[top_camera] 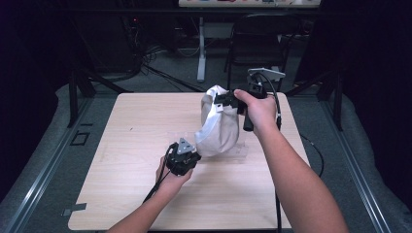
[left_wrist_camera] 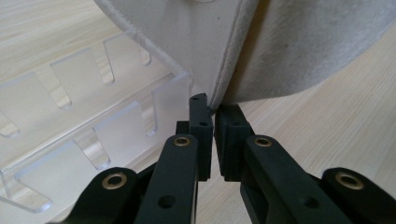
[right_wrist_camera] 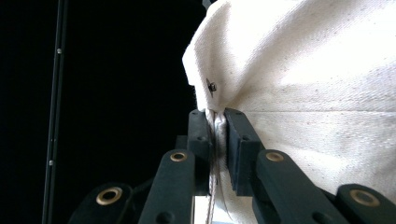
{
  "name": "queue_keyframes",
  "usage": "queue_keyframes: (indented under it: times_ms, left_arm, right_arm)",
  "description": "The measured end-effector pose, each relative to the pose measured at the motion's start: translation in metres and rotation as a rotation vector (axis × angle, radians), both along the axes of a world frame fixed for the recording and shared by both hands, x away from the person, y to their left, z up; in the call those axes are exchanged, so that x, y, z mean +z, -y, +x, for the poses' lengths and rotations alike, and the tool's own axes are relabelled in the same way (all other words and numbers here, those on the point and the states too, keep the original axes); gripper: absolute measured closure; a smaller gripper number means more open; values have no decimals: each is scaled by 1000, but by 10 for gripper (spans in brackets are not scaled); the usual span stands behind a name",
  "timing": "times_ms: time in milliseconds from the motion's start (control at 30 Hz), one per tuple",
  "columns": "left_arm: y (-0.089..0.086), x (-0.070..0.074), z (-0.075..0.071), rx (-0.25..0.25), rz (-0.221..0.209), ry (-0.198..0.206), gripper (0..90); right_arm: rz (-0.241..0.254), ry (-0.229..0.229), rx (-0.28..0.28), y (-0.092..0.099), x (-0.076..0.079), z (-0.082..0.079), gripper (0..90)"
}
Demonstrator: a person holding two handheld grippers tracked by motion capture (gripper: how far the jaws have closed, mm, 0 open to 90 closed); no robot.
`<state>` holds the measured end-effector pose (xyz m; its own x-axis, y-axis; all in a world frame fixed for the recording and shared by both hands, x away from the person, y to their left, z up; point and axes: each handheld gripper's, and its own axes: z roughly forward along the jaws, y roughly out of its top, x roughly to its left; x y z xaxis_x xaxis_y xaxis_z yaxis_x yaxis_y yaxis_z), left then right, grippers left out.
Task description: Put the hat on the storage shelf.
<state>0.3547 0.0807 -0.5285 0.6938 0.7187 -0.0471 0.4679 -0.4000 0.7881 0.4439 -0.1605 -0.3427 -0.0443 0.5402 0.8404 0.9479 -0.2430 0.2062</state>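
A white cloth bag stands bunched on the right half of the wooden table, draped over a clear slotted acrylic rack. My left gripper is at the bag's lower left corner, shut on the hem of the bag, with the pinched hem between its tips. My right gripper is at the top of the bag, shut on a fold of the cloth near a small rivet, with the fabric squeezed between its pads. What the bag holds is hidden.
A black chair and a white desk leg stand beyond the table's far edge. Dark floor and cables surround the table. Bare wood lies to the left of the bag and toward the near edge.
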Motion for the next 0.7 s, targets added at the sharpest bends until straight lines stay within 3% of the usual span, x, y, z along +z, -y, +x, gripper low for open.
queue_keyframes:
  times_ms: [267,367,700]
  left_arm:
    - [-1,-3,1,2,29,-26,866]
    - [1,-9,2,2,42,-38,867]
    - [-1,-13,3,7,23,-58,866]
  right_arm:
    - [-5,-11,7,-2,-8,1,817]
    - [-29,-15,10,-2,-10,2,817]
    - [-40,-21,4,-3,-18,4,817]
